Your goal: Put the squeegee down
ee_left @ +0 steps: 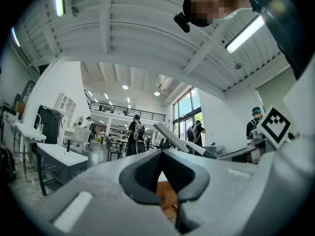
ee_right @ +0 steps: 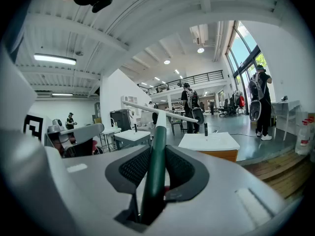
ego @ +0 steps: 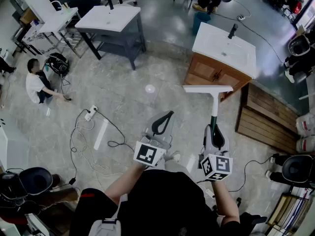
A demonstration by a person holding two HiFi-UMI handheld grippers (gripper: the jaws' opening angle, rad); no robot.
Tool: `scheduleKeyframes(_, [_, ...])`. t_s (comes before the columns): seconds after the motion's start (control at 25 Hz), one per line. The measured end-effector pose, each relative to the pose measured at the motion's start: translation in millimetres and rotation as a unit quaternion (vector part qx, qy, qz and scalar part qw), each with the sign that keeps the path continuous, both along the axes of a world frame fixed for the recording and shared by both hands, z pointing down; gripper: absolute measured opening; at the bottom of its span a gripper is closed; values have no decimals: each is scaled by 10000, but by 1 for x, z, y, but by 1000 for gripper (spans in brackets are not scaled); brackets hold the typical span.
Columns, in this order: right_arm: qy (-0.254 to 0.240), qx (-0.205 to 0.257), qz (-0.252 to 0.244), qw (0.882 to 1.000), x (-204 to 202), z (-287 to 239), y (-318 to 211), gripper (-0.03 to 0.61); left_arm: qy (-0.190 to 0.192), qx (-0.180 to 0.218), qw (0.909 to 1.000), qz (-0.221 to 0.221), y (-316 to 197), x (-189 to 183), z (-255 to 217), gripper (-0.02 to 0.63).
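Note:
The squeegee [ego: 214, 107] has a dark green handle and a white blade [ego: 207, 88] at its far end. My right gripper [ego: 215, 128] is shut on the green handle, which points forward and slightly down over the floor. In the right gripper view the handle [ee_right: 156, 156] runs up between the black pads to the white blade [ee_right: 165, 113]. To its left my left gripper [ego: 164, 119] is held level with its jaws shut and nothing between them. In the left gripper view its black pads [ee_left: 147, 173] meet, and the squeegee's white blade [ee_left: 173, 135] shows off to the right.
Ahead right stands a wooden vanity with a white sink top [ego: 224, 48]. A grey sink table [ego: 109, 19] is farther left. Wooden steps [ego: 266, 117] lie to the right. Cables and a power strip [ego: 90, 114] trail over the floor, and a person [ego: 36, 86] sits at the left.

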State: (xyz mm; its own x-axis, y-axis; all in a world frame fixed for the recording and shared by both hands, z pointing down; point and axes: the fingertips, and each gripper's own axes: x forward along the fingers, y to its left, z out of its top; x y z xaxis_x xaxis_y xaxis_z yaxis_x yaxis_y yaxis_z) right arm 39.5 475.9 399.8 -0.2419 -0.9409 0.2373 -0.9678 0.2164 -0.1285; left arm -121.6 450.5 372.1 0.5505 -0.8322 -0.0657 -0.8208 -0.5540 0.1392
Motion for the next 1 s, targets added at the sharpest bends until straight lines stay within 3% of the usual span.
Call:
scheduleKeyframes(0.28, [21, 130, -245, 9996, -34, -2, -16, 100, -151, 110, 9994, -283, -8, -36, 0, 2])
scheduleKeyframes(0.52, [-12, 217, -242, 9995, -37, -7, -20, 100, -296, 274, 9989, -236, -10, -35, -3, 2])
scheduleKeyframes(1.0, [-99, 230, 214, 9995, -37, -6, -29, 101, -244, 271, 9993, 61, -19, -38, 1, 2])
